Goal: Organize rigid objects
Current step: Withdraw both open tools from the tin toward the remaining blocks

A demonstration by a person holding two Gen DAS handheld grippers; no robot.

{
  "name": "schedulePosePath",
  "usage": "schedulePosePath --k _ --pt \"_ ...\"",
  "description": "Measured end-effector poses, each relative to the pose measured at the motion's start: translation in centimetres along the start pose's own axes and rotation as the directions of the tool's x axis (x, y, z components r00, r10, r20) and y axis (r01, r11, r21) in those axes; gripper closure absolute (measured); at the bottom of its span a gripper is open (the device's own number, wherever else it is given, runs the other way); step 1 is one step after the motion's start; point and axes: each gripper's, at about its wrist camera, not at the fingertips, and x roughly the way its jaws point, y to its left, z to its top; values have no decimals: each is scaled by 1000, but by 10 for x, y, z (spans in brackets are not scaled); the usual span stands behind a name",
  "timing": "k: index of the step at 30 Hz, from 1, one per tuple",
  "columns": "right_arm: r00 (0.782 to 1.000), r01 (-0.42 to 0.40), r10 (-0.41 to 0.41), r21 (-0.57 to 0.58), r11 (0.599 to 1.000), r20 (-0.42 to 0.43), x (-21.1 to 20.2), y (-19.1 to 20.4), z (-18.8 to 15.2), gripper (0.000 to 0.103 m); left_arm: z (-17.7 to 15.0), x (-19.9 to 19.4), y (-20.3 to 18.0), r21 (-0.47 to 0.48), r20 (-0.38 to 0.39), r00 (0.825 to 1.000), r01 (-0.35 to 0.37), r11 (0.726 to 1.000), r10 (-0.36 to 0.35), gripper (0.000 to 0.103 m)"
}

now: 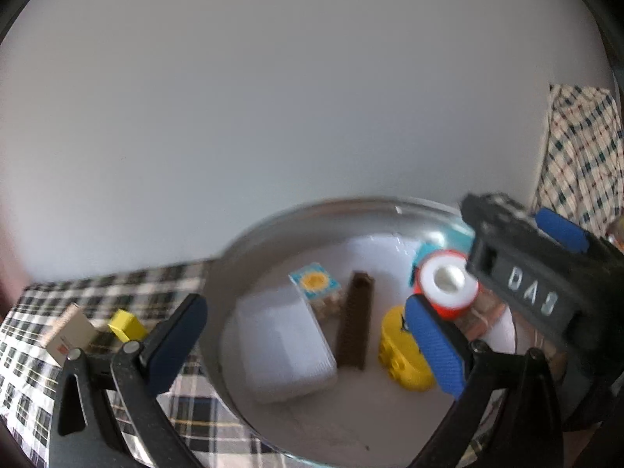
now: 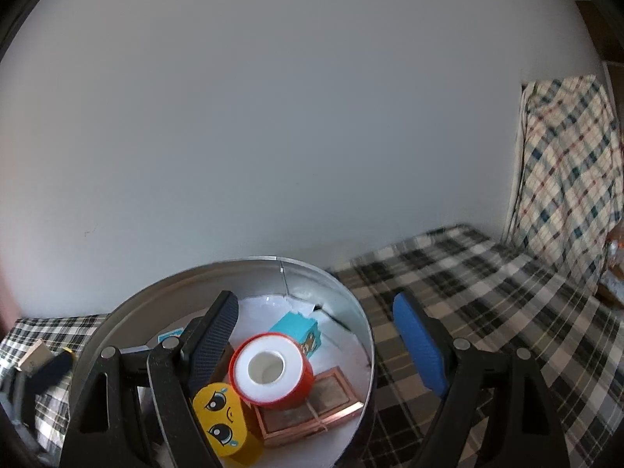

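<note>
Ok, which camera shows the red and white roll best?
Right wrist view: the roll sits central and unblocked in the tin, on a wooden box. In the left wrist view, the right tool partly covers it.

I see a plain pale grey wall (image 2: 273,117) filling most of both views, evenly and softly lit. Below it runs a surface covered in a black-and-white checked cloth (image 2: 487,312), reaching back to the wall. At the right edge, a lighter plaid fabric (image 2: 565,163) with red and blue lines hangs upright, draped over something I cannot make out.
</note>
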Motion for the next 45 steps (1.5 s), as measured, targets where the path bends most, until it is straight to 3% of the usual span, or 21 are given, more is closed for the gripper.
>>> schedulePosePath --k 6,11,45 --pt "998 50 -46 -81 995 47 -4 8 -1 19 -2 9 -1 11 -42 999 9 1000 -8 0" --pt "997 56 -49 -108 993 66 -8 9 -2 19 1 7 -1 10 -33 999 4 1000 -4 0" --pt "983 131 -130 1 991 128 -68 -9 -16 19 -13 -35 -6 -1 21 999 38 999 -38 0"
